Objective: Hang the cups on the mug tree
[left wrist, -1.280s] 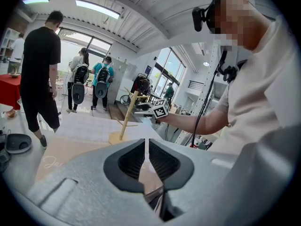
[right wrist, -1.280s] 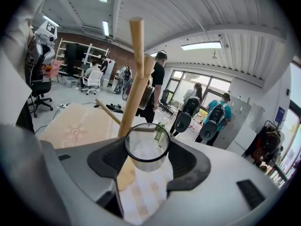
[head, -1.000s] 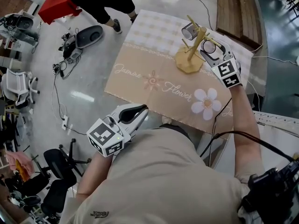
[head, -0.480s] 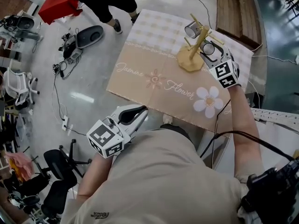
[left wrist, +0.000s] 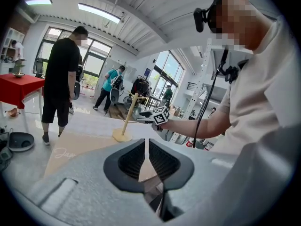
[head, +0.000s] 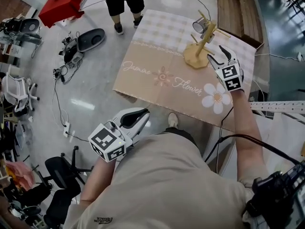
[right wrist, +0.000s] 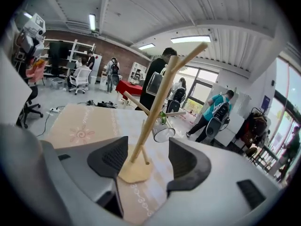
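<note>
Beside one pale wooden mug tree point(head: 196, 59) | one silvery cup point(head: 202, 26) on its peg | right tool point(head: 217, 55) jaws apart, empty | left tool point(head: 144, 112) well apart, jaws together

Lab, office chairs point(head: 16, 90), floor cables point(head: 57, 97)

Legs only, and a cup too small to read

The bystander point(head: 125, 4) is chopped off by the head view's top edge, legs only. The cup point(head: 200, 26) on the mug tree point(head: 202, 41) is tiny there, so handle and peg can't be sorted out. In the left gripper view, the left gripper point(left wrist: 146, 145) blocks the near tablecloth point(left wrist: 80, 136) with its own body.
</note>
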The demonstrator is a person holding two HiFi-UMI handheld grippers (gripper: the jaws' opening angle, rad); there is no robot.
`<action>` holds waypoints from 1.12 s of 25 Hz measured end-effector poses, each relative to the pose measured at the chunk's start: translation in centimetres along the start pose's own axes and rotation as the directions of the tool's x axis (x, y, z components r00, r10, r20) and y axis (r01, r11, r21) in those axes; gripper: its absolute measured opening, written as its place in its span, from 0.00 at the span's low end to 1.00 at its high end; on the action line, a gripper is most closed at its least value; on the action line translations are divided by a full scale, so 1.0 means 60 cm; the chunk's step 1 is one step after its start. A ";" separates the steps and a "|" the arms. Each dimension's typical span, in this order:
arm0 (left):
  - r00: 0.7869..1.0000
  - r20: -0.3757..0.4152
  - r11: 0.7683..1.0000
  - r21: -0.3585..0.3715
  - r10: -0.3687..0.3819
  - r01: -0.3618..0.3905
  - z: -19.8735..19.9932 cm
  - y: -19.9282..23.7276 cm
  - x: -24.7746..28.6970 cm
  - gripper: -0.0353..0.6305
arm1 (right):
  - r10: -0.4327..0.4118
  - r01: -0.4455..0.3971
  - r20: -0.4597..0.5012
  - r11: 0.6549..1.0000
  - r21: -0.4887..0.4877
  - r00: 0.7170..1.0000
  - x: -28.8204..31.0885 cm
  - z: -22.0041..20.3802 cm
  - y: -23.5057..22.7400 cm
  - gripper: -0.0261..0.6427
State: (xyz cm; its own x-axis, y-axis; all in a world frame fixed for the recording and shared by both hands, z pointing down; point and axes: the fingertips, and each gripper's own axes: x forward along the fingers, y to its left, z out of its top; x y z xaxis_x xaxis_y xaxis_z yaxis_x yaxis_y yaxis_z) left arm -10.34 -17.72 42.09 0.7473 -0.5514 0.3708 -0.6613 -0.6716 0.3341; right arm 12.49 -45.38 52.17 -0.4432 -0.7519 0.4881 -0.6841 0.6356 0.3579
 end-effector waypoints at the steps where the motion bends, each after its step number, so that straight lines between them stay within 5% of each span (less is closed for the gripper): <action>1: 1.000 0.001 1.000 0.001 -0.006 0.006 -0.004 -0.002 -0.008 0.07 | -0.008 0.008 -0.004 1.000 0.026 1.000 -0.013 -0.003 0.011 0.46; 5: 0.999 0.004 0.999 0.013 -0.042 0.042 -0.025 -0.015 -0.044 0.07 | -0.033 0.033 -0.008 0.988 0.150 0.999 -0.072 -0.016 0.074 0.42; 13: 0.993 -0.008 0.992 0.031 -0.122 0.122 -0.076 -0.045 -0.118 0.07 | -0.012 0.018 -0.018 0.924 0.382 1.000 -0.221 -0.020 0.273 0.09; 28: 0.969 -0.080 0.967 0.079 -0.235 0.241 -0.180 -0.119 -0.233 0.07 | 0.079 -0.087 0.037 0.876 0.475 0.996 -0.439 0.057 0.597 0.06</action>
State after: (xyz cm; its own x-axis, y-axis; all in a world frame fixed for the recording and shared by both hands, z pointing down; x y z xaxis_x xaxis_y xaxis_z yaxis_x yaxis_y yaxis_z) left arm -16.77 0.12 43.89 0.8741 -0.3366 0.3502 -0.4543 -0.8215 0.3445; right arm -2.34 -3.40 49.43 -0.5173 -0.7053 0.4847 -0.8355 0.5389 -0.1076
